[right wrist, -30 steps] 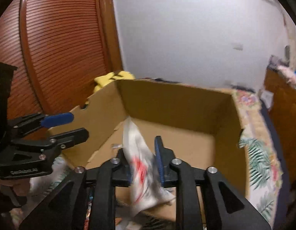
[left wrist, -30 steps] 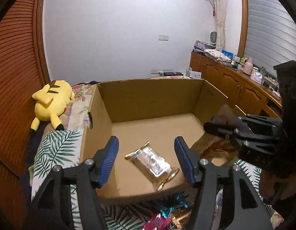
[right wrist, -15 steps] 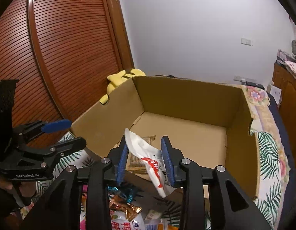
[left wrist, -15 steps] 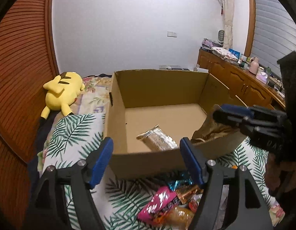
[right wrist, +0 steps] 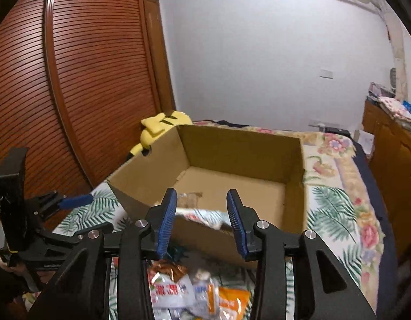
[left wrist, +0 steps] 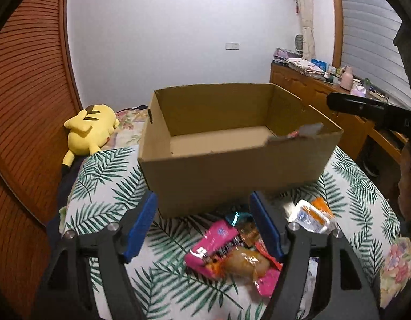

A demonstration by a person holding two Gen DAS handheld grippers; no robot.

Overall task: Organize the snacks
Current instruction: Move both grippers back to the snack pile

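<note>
Two tongs hover over a bed with a palm-leaf bedspread, both empty. The largest thing on it is the open brown cardboard box, near the middle of the bed; a white-and-red snack packet lies inside against its near wall, with a silvery-brown wrapper just beyond it on the box floor. Left of the box, at the far side, lies a yellow plush toy. Nearer than the box sits the loose heap of snacks: a pink foil packet, a clear bag of pale round pastry, a white-and-orange pouch and a small teal wrapper.

The right tongs have just been opening; their blue pads stand apart, touching nothing, the white packet lying past them in the box. The left tongs are spread wide above the heap.

A drop seems finished, and a fresh pick is in hand. Next, the left tongs should sink onto the pink packet and close across its narrow width, then carry it over the box's near wall.
</note>
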